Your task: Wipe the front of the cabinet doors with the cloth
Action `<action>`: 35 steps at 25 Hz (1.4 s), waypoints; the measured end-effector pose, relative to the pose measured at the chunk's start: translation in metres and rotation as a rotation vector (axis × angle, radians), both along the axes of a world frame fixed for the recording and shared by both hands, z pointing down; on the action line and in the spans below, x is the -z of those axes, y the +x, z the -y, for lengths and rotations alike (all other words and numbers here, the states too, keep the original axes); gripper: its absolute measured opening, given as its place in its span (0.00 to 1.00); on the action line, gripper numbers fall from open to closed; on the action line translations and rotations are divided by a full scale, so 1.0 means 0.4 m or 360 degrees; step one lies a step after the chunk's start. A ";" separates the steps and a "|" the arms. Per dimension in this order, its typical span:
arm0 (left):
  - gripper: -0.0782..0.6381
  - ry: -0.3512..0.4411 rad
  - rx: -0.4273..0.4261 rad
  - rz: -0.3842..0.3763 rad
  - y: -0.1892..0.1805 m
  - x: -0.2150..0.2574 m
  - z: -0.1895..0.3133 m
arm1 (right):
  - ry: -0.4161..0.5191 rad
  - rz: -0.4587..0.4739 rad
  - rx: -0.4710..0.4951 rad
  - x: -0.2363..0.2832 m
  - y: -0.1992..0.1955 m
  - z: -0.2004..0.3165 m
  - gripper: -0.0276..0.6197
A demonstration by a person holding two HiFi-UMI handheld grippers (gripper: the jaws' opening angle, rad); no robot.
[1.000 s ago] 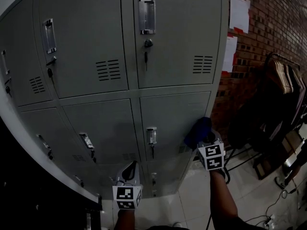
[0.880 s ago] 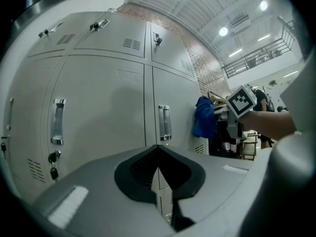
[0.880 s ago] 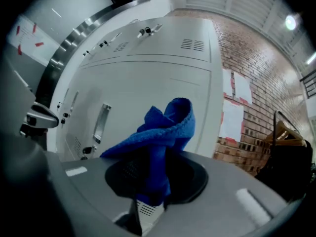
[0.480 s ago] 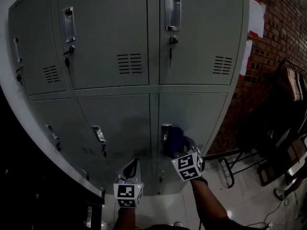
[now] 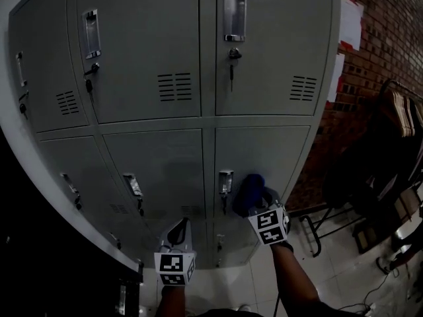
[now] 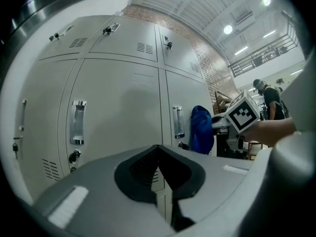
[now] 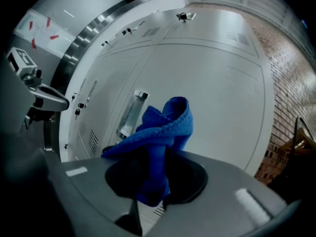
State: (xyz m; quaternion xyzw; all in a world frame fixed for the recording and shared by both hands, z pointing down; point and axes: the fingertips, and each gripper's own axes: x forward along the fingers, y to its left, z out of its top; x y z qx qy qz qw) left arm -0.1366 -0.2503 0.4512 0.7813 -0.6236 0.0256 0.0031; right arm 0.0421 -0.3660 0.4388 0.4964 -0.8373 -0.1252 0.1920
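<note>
The right gripper [image 5: 256,202] is clenching a blue cloth [image 5: 249,190], its jaws pinching the lower folds while the rest is bunching up above them [image 7: 159,128]. In the head view the gripper is sitting at about 5 o'clock, in front of the lower right door [image 5: 268,152] of a grey metal cabinet [image 5: 149,51]. The cloth is resting on or just off the door front, and contact cannot be confirmed from any view. A metal handle [image 5: 226,181] is lying just beside the cloth, at its 9 o'clock. In the right gripper view the same handle [image 7: 130,113] is showing at 10 o'clock of the cloth, and the right gripper [image 7: 153,181] is biting the fabric firmly.

The left gripper [image 5: 178,230] is hanging low at 6 o'clock in the head view, well apart from the cloth and holding nothing. In its own view the left gripper [image 6: 160,174] is showing its jaws clenched together with nothing between them. The cloth [image 6: 201,130] is appearing at 2 o'clock there, next to a handle [image 6: 177,122].

A key [image 5: 231,76] is dangling from the lock of the upper right door. A brick wall [image 5: 386,41] with papers [image 5: 349,20] pinned on it is running along at 2 o'clock, and a pale tiled floor [image 5: 261,276] is spreading out below the cabinet.
</note>
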 end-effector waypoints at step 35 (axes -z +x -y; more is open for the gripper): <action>0.13 -0.0024 -0.0027 0.0019 0.047 -0.015 0.005 | -0.0175 -0.0143 -0.0392 -0.201 0.325 0.017 0.18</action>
